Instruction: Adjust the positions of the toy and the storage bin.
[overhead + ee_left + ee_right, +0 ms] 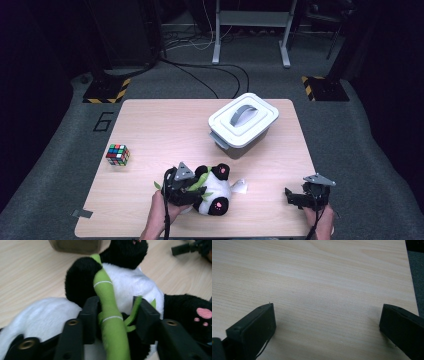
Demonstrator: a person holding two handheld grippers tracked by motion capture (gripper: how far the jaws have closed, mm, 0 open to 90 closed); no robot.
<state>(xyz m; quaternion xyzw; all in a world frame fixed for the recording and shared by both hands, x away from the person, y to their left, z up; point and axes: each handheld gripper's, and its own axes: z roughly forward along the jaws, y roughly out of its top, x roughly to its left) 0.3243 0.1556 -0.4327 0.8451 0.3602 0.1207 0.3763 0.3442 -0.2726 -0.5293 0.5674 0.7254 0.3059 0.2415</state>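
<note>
A black-and-white panda plush (216, 192) lies near the front middle of the wooden table (165, 125), holding a green bamboo stalk (107, 295). My left gripper (192, 187) comes at it from the left. Seen from the left gripper view, that gripper (116, 315) has its jaws closed in on the stalk and the plush body behind it. My right gripper (295, 196) rests low at the front right of the table, apart from the plush. In its own view the right gripper (327, 320) stands open over bare wood.
A white lidded box with a grey handle (243, 120) stands at the back right of the table. A colour cube (118, 154) sits near the left edge. A white tag (240, 187) sticks out beside the plush. The table's right edge is close to my right gripper.
</note>
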